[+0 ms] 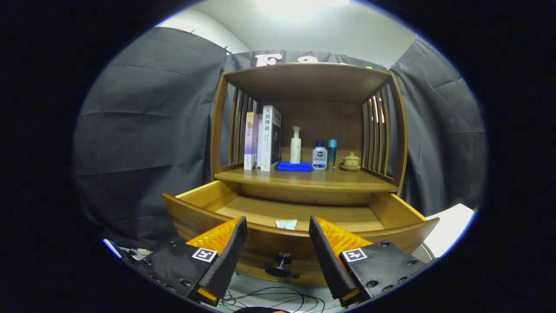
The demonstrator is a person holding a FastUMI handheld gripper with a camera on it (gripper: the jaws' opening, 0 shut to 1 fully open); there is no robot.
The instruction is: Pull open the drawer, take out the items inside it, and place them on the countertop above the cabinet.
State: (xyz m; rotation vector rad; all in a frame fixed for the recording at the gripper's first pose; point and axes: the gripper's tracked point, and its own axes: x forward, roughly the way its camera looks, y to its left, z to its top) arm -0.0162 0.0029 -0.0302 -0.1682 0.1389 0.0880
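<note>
A wooden drawer stands pulled out below the cabinet's countertop, a small pale item lying just behind its front edge. The gripper hovers before it, fingers spread wide and empty, the drawer knob below between them.

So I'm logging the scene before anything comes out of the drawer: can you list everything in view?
cabinet: 1, brown wood, against the black cloth wall
drawer: 1, brown wood, pulled open below the countertop
knob: 1, black, on the drawer front, between the fingers
packet: 1, pale green-white, inside the drawer near its front
books: about 3, upright at the countertop's left
cloth: 1, blue, folded, beside the books
pump bottle: 1, white, behind the cloth
bottles: 2, white-blue and teal
lidded cup: 1, tan
cables: black, below the drawer
gripper: 1, open, just before the drawer front
</note>
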